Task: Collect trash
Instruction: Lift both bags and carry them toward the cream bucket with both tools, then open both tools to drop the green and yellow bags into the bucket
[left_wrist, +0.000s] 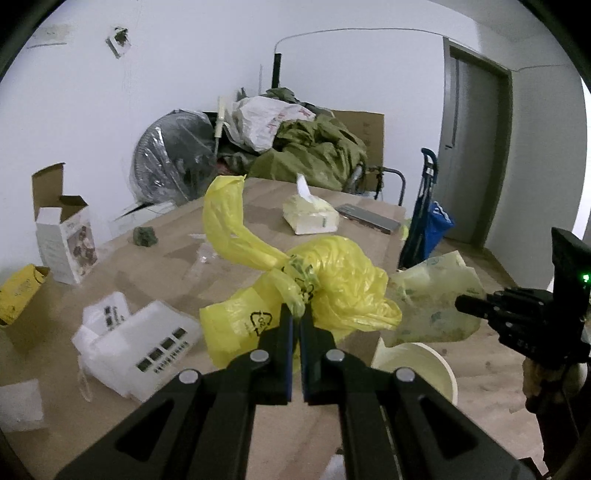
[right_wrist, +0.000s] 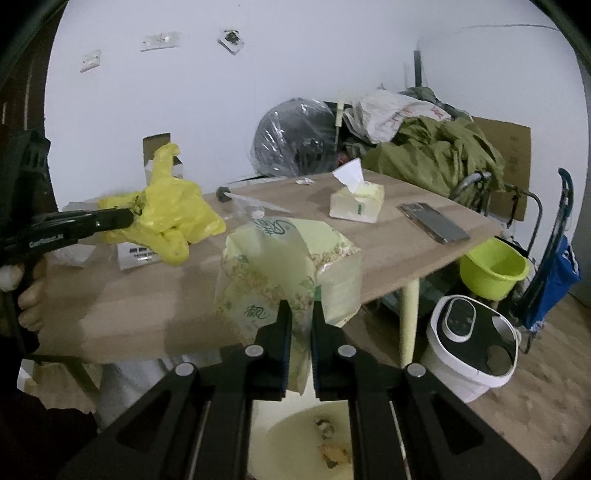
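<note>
A big wooden table (right_wrist: 388, 254) fills the middle of the room, and behind it a heap of olive-green cloth (left_wrist: 317, 151) and a fan wrapped in clear plastic (left_wrist: 173, 158) lean against the white wall. Down beside the table sits a white bucket (right_wrist: 469, 365) with a dark-paneled lid, and behind it a lime-green basin (right_wrist: 493, 271). Right below the grippers, a pale bin (right_wrist: 295, 443) gapes open with scraps at its bottom. Now the trash: the left gripper (left_wrist: 296, 314) is clamped tight on the knot of a crumpled yellow plastic bag (left_wrist: 343, 291), which hangs in the air over the table's near edge, one handle flapping up. The right gripper (right_wrist: 301, 314) has its fingers pinched on the lower edge of an empty pale-green tissue wrapper (right_wrist: 288, 269), held up off the table's front edge, above the bin. On the tabletop, well back, a soft tissue pack (right_wrist: 356, 203) stands with a sheet poking up, and a phone (right_wrist: 434, 223) lies flat just beside it toward the right corner. On the left side a white plastic package (left_wrist: 147, 343) lies flat, an opened white carton (left_wrist: 68, 240) stands upright behind it, and a small yellow box (left_wrist: 20, 291) lies at the far left edge.
</note>
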